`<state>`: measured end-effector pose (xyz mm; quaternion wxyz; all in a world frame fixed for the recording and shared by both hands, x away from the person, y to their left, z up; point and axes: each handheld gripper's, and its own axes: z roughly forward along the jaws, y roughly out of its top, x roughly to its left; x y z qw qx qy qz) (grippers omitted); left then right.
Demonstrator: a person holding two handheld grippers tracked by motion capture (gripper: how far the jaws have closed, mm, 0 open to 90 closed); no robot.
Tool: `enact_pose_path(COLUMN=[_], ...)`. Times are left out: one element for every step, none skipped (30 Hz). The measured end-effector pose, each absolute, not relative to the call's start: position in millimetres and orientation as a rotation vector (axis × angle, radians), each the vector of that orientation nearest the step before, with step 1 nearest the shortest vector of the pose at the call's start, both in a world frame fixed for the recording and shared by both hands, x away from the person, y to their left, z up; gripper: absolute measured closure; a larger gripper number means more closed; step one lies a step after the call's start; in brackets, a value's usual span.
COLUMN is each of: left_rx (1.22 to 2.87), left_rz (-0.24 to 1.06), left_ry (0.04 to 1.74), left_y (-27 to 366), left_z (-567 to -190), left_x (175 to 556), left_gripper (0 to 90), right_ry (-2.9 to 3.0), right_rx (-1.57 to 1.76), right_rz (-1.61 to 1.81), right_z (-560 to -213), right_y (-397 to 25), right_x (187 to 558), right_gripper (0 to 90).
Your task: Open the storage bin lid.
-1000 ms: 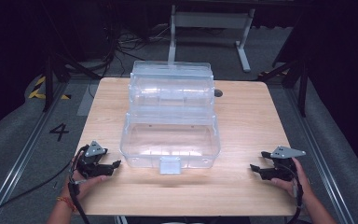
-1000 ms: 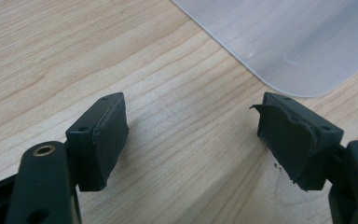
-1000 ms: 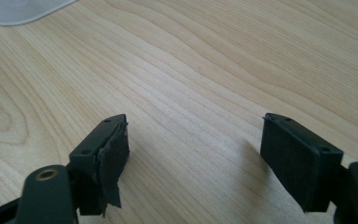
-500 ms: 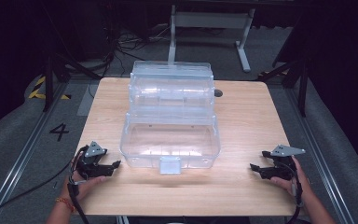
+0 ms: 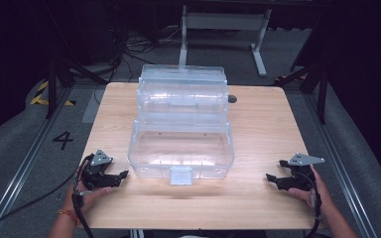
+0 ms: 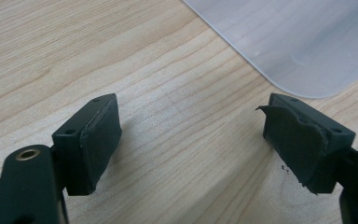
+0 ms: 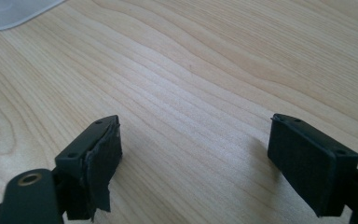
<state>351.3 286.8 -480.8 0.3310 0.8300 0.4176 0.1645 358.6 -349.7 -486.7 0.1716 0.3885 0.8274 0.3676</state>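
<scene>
Left tongs [image 5: 120, 174]: released, jaws spread wide, nothing between them. Resting low at the near left of the desk [image 5: 258, 129], held in the person's left hand [image 5: 82, 191]. In the left gripper view the jaws stand over bare wood, with a rounded corner of the clear plastic box [image 6: 303, 42] just ahead and apart from them. The rubber pad on one jaw looks torn at its edge.

Right tongs [image 5: 270, 178]: released, jaws equally wide, empty. Held in the right hand [image 5: 315, 191] at the near right of the desk, well apart from the box. In the right gripper view the jaws look over plain wood grain.

Clear plastic box [image 5: 181, 146]: centre of the desk, between the two tongs; transparent, tiered, the lid section raised behind the lower tub. A front latch [image 5: 181, 174] faces the person on the near wall. The tub appears empty, though glare makes that uncertain.

Other: a small dark round item [image 5: 232, 98] on the desk just right of the box's rear; a metal stand [image 5: 223, 22] on the floor beyond.

Step in hand, judged: a starting stance, both tongs parked and the box untouched.

Next move, judged: bring the tongs inward to the box, most likely to the lid or latch, one side steadying while the other works. The thin smooth plastic calls for a square, gentle grip.
</scene>
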Motion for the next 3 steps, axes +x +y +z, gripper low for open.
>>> enact_pose_path(left_rx=[2.169,2.166,2.166], left_rz=[0.427,0.424,0.424], left_ry=[1.093,1.097,1.097], left_y=[286.7,286.6,286.6], left_z=[-480.8,-480.9,-480.9], left_x=[351.3,351.3,351.3], left_gripper=[19.2,19.0,18.5], right_ry=[2.345,2.345,2.344], right_rx=[1.106,1.11,1.111], right_rz=[1.042,1.042,1.042], right_z=[-486.7,-486.7,-486.7], right_y=[-349.8,-349.8,-349.8], right_x=[358.6,358.5,358.6], right_gripper=[17.7,17.5,17.5])
